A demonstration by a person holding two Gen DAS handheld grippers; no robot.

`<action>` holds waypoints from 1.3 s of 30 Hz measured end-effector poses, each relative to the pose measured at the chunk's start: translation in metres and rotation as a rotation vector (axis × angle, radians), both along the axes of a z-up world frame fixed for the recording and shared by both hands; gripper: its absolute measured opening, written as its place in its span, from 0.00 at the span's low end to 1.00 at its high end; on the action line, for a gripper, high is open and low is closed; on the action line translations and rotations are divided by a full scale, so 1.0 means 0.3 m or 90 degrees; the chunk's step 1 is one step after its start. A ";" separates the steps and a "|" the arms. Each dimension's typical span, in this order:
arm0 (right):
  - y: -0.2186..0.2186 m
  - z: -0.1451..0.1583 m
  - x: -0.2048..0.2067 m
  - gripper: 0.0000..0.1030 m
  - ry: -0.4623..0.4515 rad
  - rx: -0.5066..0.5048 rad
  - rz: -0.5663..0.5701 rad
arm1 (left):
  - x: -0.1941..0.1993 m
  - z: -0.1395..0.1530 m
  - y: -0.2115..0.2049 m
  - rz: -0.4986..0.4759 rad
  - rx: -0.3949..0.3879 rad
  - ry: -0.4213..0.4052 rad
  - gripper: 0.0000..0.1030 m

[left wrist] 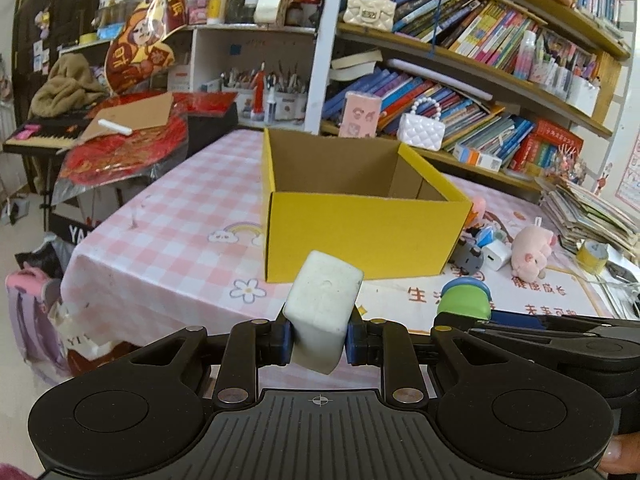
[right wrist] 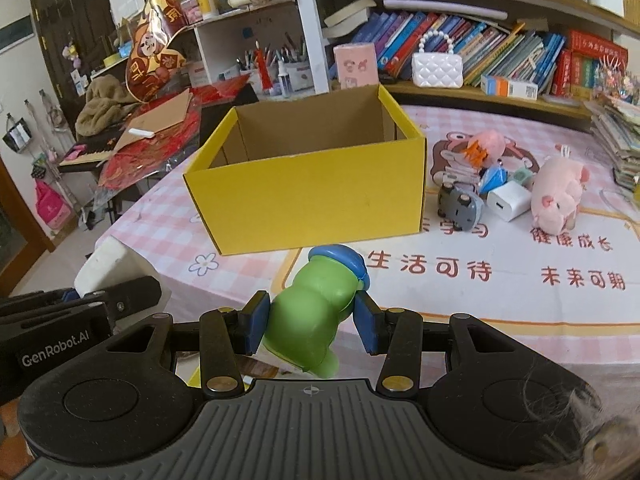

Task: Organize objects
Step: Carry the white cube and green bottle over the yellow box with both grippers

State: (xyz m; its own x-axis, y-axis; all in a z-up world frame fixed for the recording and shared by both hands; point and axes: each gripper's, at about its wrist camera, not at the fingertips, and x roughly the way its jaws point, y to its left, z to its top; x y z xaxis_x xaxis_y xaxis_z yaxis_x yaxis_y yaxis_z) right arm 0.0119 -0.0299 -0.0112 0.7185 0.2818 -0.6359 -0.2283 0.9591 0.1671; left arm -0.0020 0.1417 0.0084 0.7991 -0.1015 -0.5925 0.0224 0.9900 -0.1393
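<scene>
**Both grippers loaded, the yellow box waiting**

From the left wrist: the left gripper (left wrist: 318,340) has its blue pads pinched on a chunky white block (left wrist: 322,308), possibly foam or an eraser, tipped a little to one side and held clear of the pink checked tablecloth (left wrist: 168,240). Straight ahead sits the open yellow cardboard box (left wrist: 360,232), which looks empty as far as can be seen. I'd guess it is the collecting bin, so the block is carried high enough to clear the rim. The right gripper's green toy (left wrist: 464,300) pokes in at the right.

From the right wrist: the right gripper (right wrist: 314,320) squeezes a green toy with a blue cap (right wrist: 320,304) between its pads, also off the table, just short of the box (right wrist: 312,196). Beyond the box lie the leftovers: a pink plush pig (right wrist: 558,192), a white charger cube (right wrist: 509,200), a grey toy car (right wrist: 458,204). The mat reads "生活可待" and "未来可期"; the neighbouring gripper body says "GenRobot.AI".
</scene>
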 end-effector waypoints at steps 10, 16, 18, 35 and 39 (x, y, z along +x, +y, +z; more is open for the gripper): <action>-0.027 0.043 0.059 0.41 -0.030 -0.019 -0.035 | 0.070 0.030 -0.025 -0.036 -0.010 -0.027 0.21; -0.035 0.108 0.161 0.41 -0.080 -0.019 -0.031 | 0.176 0.090 -0.033 -0.034 -0.014 -0.068 0.21; -0.032 0.130 0.208 0.41 -0.098 -0.020 -0.027 | 0.225 0.109 -0.036 -0.032 -0.011 -0.082 0.21; 0.024 0.086 0.687 0.41 -0.147 -0.136 0.125 | 0.640 0.036 -0.080 0.004 0.027 -0.039 0.21; 0.040 0.032 0.785 0.41 -0.124 -0.176 0.187 | 0.714 0.002 -0.088 0.005 0.045 -0.015 0.21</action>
